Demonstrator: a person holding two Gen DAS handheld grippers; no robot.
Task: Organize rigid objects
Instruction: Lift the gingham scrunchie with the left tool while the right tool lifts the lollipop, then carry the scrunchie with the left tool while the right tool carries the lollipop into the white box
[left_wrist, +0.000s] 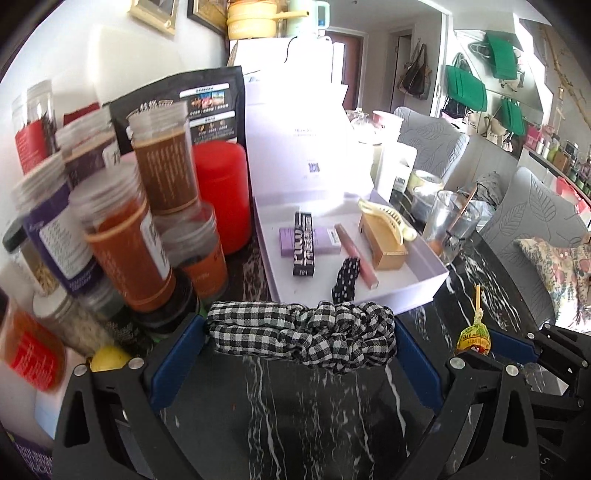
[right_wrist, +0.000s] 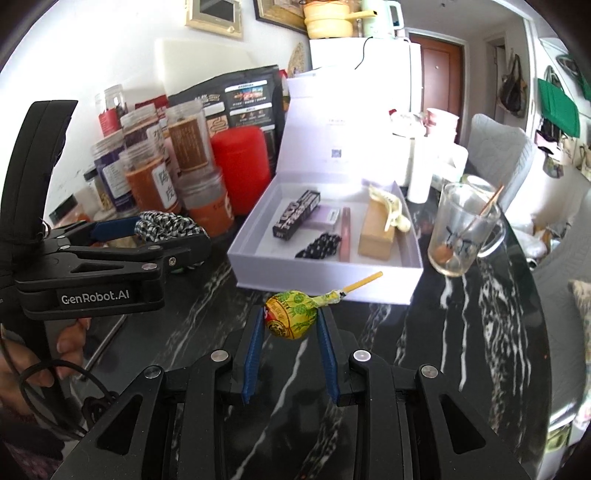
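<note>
My left gripper is shut on a black-and-white checked scrunchie, held wide between the blue pads above the dark marble table; the same scrunchie shows in the right wrist view. My right gripper is shut on a yellow wrapped lollipop with its stick pointing right, also seen as the lollipop in the left wrist view. Ahead lies an open lilac box holding a black carton, a dotted scrunchie, a pink tube, a tan block and a cream hair claw.
Several spice jars and a red canister crowd the table's left. A glass mug with a lollipop inside stands right of the box. Grey chairs sit beyond the table. A hand grips the left tool.
</note>
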